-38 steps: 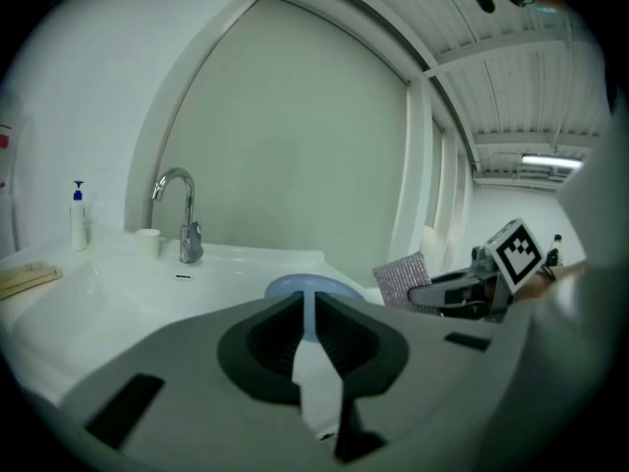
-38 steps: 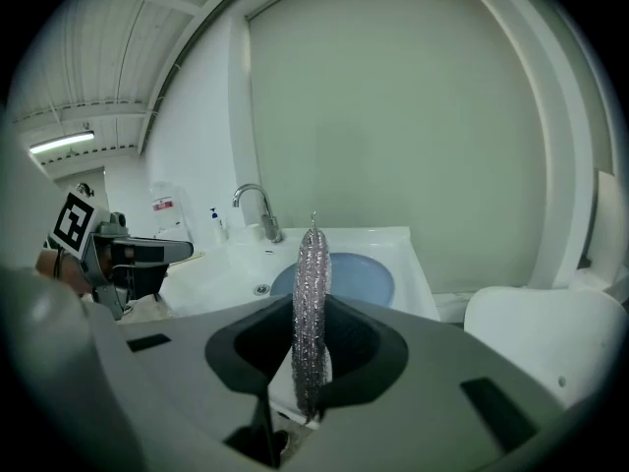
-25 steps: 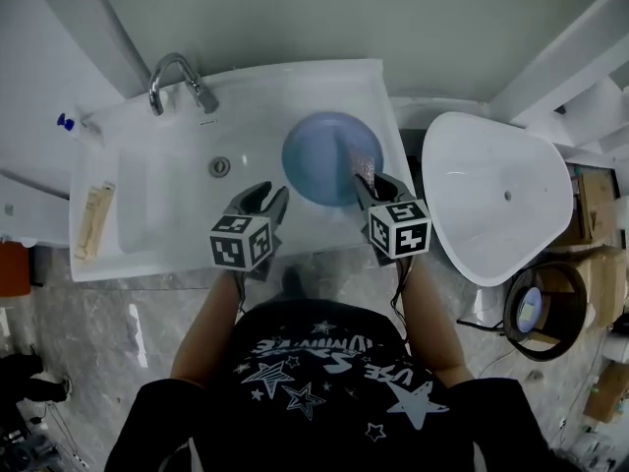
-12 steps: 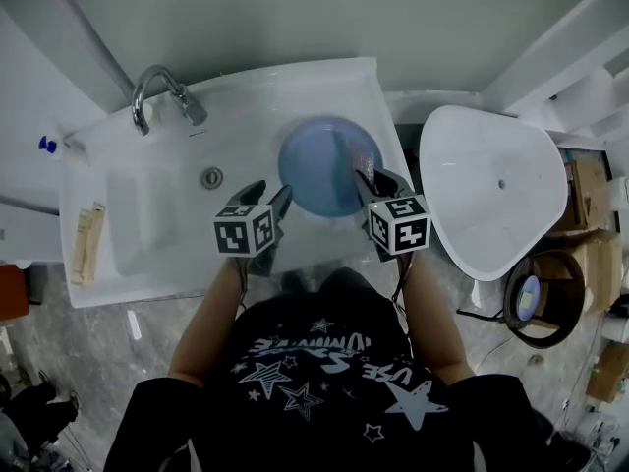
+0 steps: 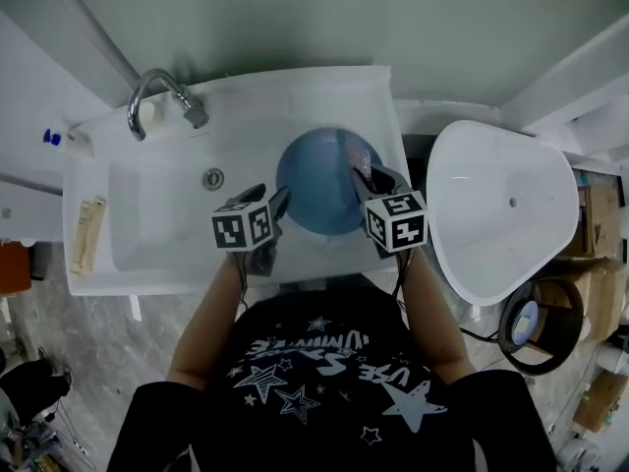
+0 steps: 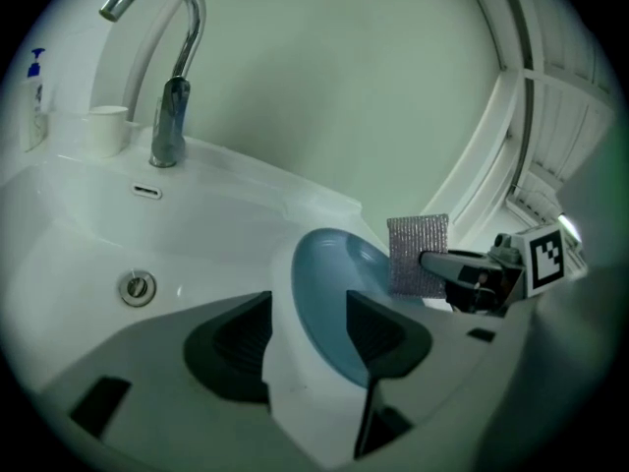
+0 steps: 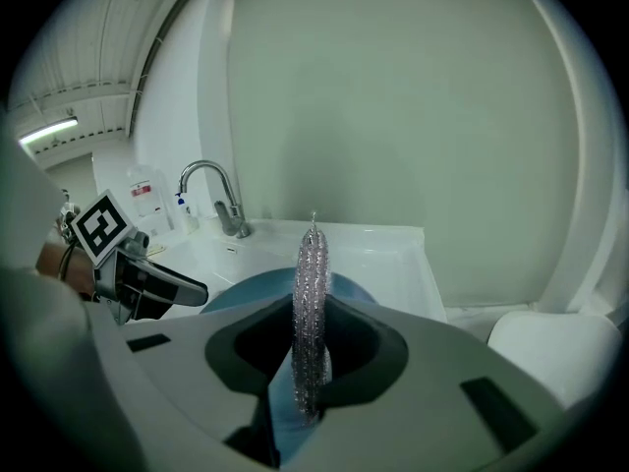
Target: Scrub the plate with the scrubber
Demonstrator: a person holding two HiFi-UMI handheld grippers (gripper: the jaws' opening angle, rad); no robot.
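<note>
Round smooth blue plate (image 5: 319,180) at the right end of a shiny white sink (image 5: 157,224), left gripper (image 6: 307,308) jaws just opened wide, plate's rim between them, not squeezed, right gripper (image 7: 312,337) pinching a flat sparkly silver scrubber (image 7: 312,264) over the plate

Free room is left over the left half of the sink basin (image 5: 147,219). The back is closed off by the faucet (image 5: 193,112) and wall (image 5: 295,18), the right by the plate (image 5: 314,180).

The plate (image 5: 319,180) lies in the sink (image 5: 147,229), right of the drain (image 5: 213,177), with the faucet (image 5: 193,112) behind.
</note>
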